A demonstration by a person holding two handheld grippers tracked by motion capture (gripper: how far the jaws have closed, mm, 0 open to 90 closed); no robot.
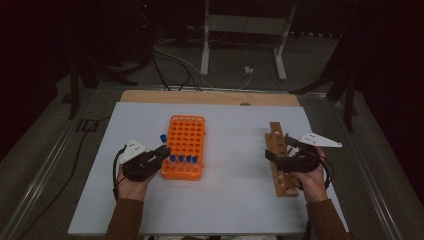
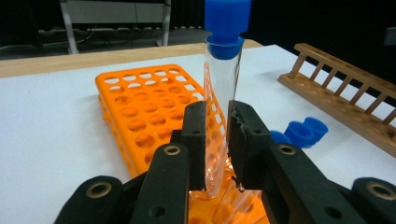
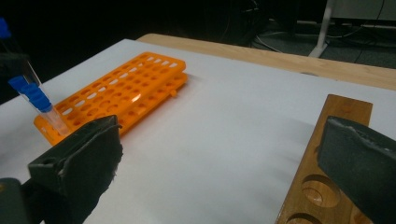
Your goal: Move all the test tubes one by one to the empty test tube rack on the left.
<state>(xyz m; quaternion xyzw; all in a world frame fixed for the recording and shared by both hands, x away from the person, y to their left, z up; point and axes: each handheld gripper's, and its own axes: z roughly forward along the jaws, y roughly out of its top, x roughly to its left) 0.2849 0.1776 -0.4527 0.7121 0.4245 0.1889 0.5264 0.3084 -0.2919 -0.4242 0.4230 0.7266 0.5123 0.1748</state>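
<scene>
My left gripper [image 1: 163, 150] is at the near left corner of the orange tube rack [image 1: 186, 142], shut on a clear test tube with a blue cap [image 1: 163, 137]. In the left gripper view the black pads [image 2: 196, 126] press on the tube [image 2: 223, 88], which stands upright with its lower end in the rack [image 2: 144, 107]. Several blue-capped tubes [image 1: 182, 159] stand in the rack's front row. My right gripper [image 1: 279, 148] hovers open over the wooden rack [image 1: 282, 172]. Its jaws stand wide apart in the right gripper view, with nothing between them [image 3: 222, 135].
White sheet [image 1: 235, 190] covers the table; a strip of bare wood [image 1: 210, 97] shows at the far edge. The wooden rack [image 3: 336, 135] lies at the right, the orange rack [image 3: 121, 91] at the left. Cables and a metal stand [image 1: 245, 30] are on the floor beyond.
</scene>
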